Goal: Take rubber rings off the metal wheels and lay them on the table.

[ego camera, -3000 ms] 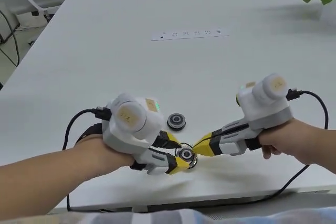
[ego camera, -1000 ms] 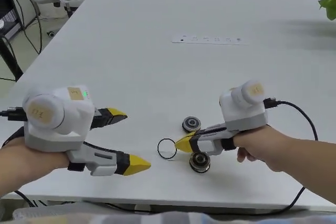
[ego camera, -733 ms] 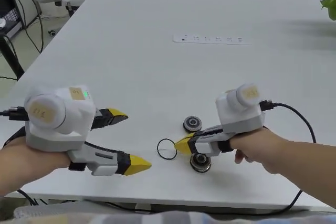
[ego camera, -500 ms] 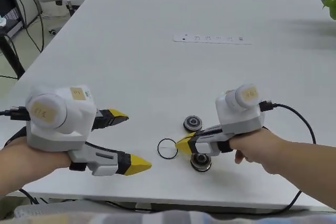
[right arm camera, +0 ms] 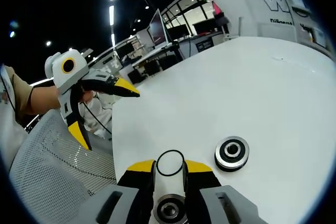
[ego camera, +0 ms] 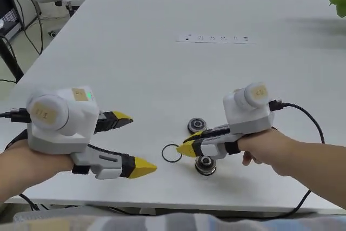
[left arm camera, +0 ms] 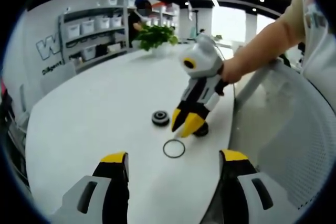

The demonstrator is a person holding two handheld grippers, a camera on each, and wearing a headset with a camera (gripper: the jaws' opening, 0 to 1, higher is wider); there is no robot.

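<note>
Rubber ring [ego camera: 172, 153] laid flat on table [ego camera: 162, 52], right gripper [ego camera: 190, 142] slightly parted beside it, left gripper [ego camera: 139, 143] held wide open

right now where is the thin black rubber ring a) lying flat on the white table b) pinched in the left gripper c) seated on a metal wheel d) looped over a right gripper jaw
a: the thin black rubber ring lies flat on the white table, just ahead of the right gripper

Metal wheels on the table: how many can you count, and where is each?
2. One wheel lies just beyond the right gripper; the other wheel sits close under that gripper, nearer the edge of the table. None seems hidden.
</note>
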